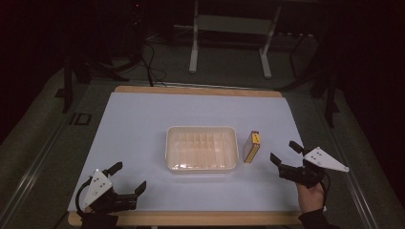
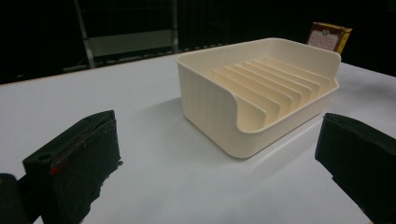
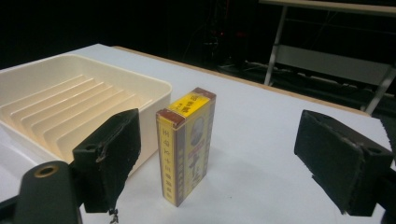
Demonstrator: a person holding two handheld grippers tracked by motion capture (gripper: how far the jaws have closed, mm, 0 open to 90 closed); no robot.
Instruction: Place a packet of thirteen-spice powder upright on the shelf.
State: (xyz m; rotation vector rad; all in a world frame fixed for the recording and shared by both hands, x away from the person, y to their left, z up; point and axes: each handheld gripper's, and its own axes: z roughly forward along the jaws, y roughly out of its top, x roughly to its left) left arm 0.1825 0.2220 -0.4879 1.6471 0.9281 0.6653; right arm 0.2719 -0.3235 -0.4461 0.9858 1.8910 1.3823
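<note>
The right hand-held gripper (image 1: 285,152) is hovering just above the counter (image 1: 143,124) near its right front corner, its jaws standing wide apart with nothing between them; it is pointing at a small yellow box (image 1: 251,147) with a brown top edge, which is standing upright on the counter just ahead of it; in the right gripper view the box (image 3: 187,149) is sitting between the two black pads but closer to the left one, and neither pad is touching it. The box is standing just beside the right wall of a cream ribbed tray (image 1: 202,149), which is resting in the middle of the counter; whether box and tray are touching I cannot tell. The left hand-held gripper (image 1: 130,177) is waiting at the front left corner, well apart from the tray, its jaws also spread wide and gripping nothing; its own view is looking across bare counter toward the tray (image 2: 219,107), with the box (image 2: 329,36) peeking over the far wall.
</note>
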